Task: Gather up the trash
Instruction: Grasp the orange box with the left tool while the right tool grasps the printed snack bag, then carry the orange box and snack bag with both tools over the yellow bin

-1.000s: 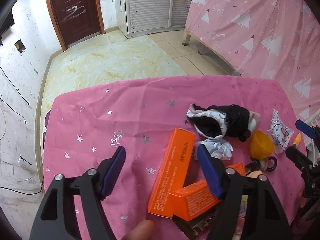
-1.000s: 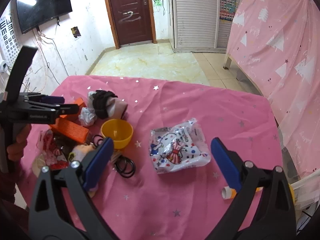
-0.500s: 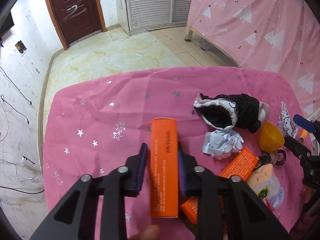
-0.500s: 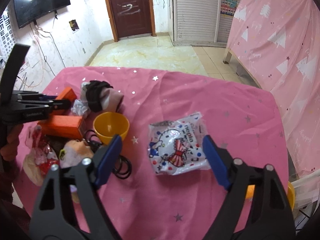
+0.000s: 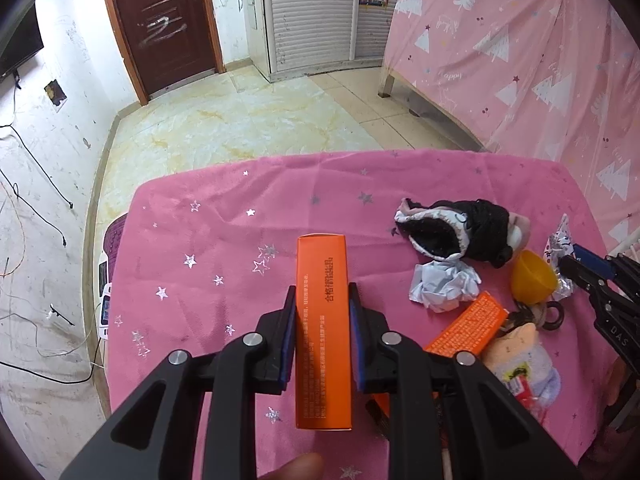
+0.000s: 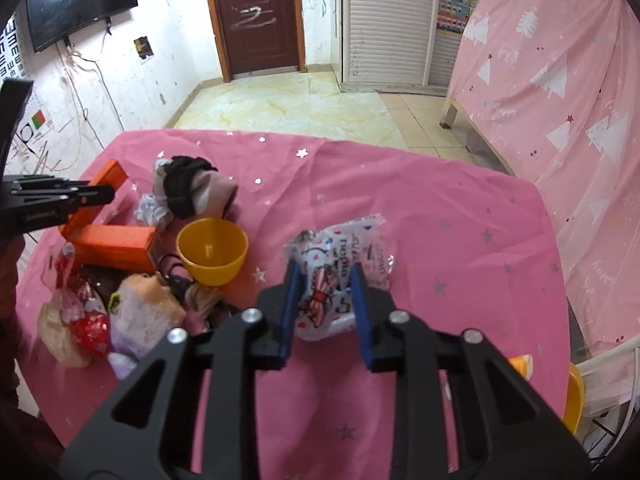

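Fingers [image 6: 290,304] around "nepia" packet [image 6: 340,276]

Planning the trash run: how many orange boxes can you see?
2: one orange box clamped in the left gripper; second orange box lying on the table beside it. More may be hidden.

Left gripper [image 5: 322,300] clamped on an orange box [image 5: 323,332] above the pink starred tablecloth [image 5: 224,240].

The box runs lengthwise between the blue pads, its far end pointing to 12 o'clock and its near end reaching back past the jaws. At 2 o'clock lies a black and white cloth bundle [image 5: 460,232], with a crumpled white paper [image 5: 444,286] just below it. A second orange box [image 5: 468,328] lies at 3 o'clock, touching a plush toy [image 5: 520,356]. A yellow cup [image 5: 532,280] sits on its side beside the bundle. The right gripper [image 5: 576,264] enters from the 3 o'clock edge, against a printed packet [image 5: 558,240]; its jaws cannot be judged here.
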